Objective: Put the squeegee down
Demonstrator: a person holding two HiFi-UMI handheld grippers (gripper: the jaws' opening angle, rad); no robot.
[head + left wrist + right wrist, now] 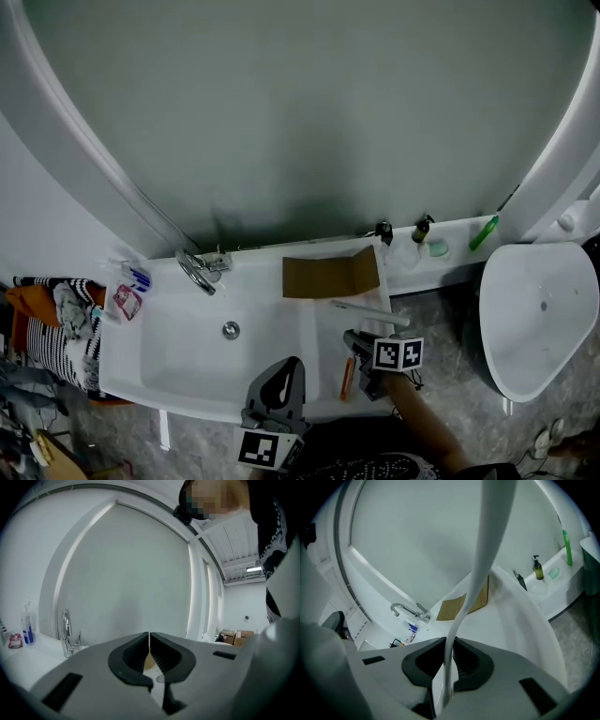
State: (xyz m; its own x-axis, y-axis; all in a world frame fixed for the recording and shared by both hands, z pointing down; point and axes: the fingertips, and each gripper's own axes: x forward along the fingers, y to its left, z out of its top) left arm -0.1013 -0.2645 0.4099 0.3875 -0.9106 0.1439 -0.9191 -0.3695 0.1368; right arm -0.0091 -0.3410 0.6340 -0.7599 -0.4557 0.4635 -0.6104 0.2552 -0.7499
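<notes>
Squeegee [370, 314] looks like a light, stiff plastic thing to me: thin pale handle, long narrow bar. I'd guess it's a bit slick, and the rubber edge is probably the only soft part. It isn't fragile, so I just need to avoid dropping it on the blade. The handle is the place to hold it, low down near the end, and that's where it's held right now.

Going across from the left, the left gripper [286, 375] sits at the front edge of the counter [323, 337], by the front rim of the sink [187, 352]. Its jaws are pressed together with nothing in them, so it's just parked. The tap [199, 270] is at the back left of the sink, and a piece of cardboard [328, 275] lies at the back right of the counter.

Just in front of that cardboard is the squeegee, over the right end of the counter. The right gripper [354, 339] is pinching it. In the right gripper view the pale handle runs straight up between the pads, clamped from both sides, and the rest reaches out past the jaws toward the cardboard. I can't tell if the bar touches the counter yet. The flat white patch under it, between sink and right edge, looks like the obvious landing spot.
</notes>
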